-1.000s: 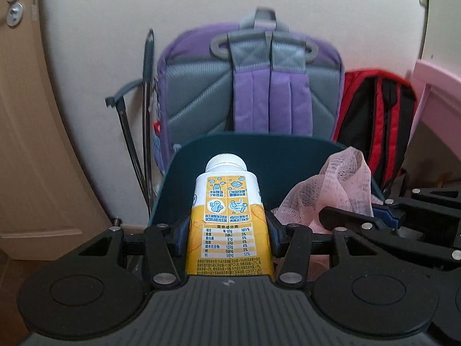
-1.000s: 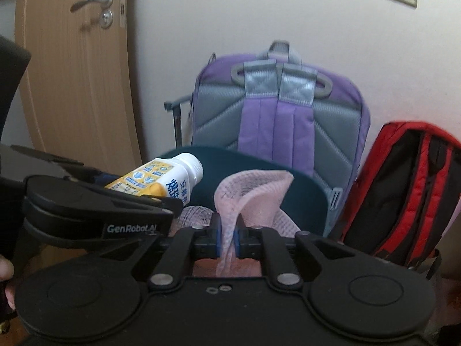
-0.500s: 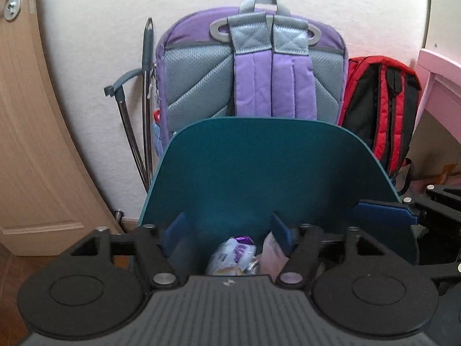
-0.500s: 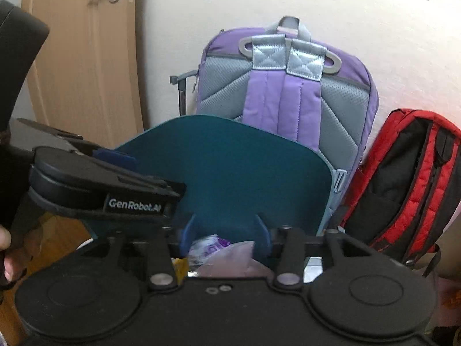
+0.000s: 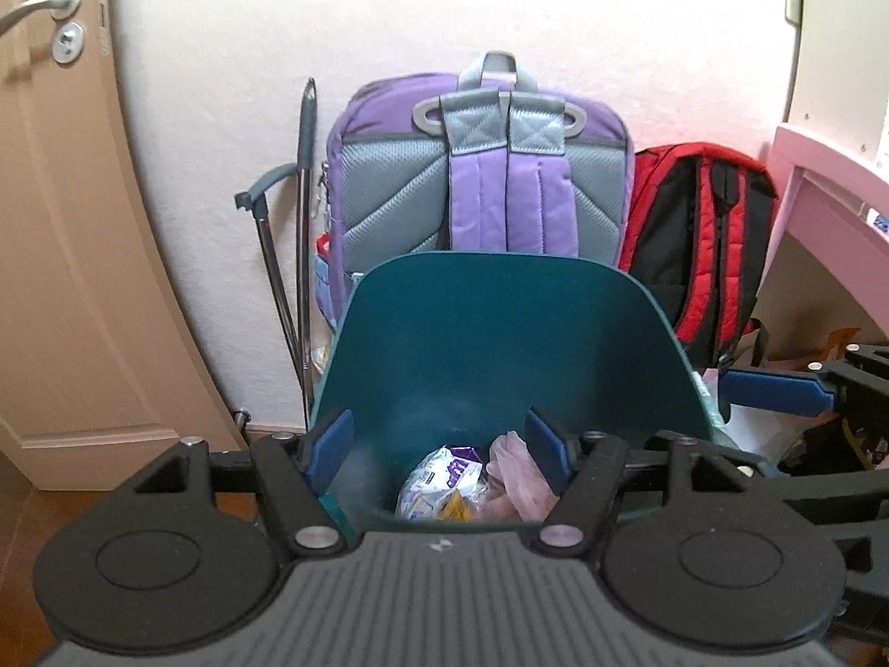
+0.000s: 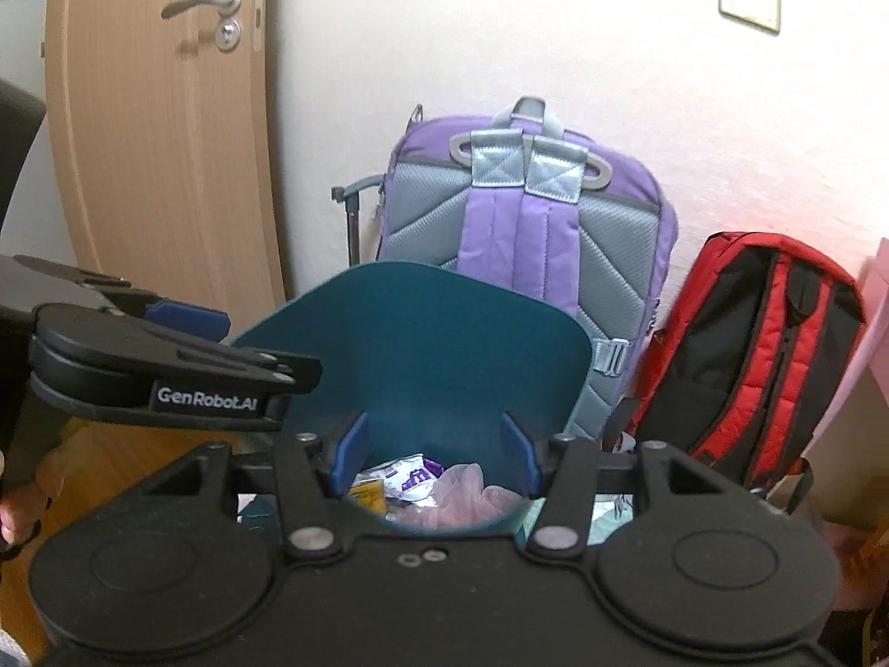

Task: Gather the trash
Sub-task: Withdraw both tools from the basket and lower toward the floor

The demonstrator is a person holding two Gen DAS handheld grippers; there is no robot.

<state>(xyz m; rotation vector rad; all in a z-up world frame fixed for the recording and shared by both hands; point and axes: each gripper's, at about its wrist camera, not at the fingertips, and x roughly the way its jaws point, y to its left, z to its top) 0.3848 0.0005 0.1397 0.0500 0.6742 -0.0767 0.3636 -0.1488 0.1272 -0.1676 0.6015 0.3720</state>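
A teal trash bin [image 5: 500, 333] stands on the floor against the wall, also seen in the right wrist view [image 6: 422, 344]. Inside lie a white-and-purple wrapper [image 5: 441, 469], a pink foam net [image 5: 517, 472] and a bit of the yellow milk carton [image 5: 453, 508]. My left gripper [image 5: 439, 444] hangs open over the bin's near rim, nothing between its blue pads. My right gripper [image 6: 435, 450] is beside it, jaws opening and empty, above the pink net [image 6: 467, 492] and the carton [image 6: 369, 494].
A purple backpack [image 5: 483, 178] and a red-and-black backpack [image 5: 700, 233] lean on the wall behind the bin. A folded metal cane [image 5: 303, 233] stands left of them. A wooden door [image 5: 61, 222] is at the left, a pink desk [image 5: 828, 189] at the right.
The left gripper let go of the milk carton and the right let go of the pink net; both now lie in the bin. Both grippers opened and drew back and up.
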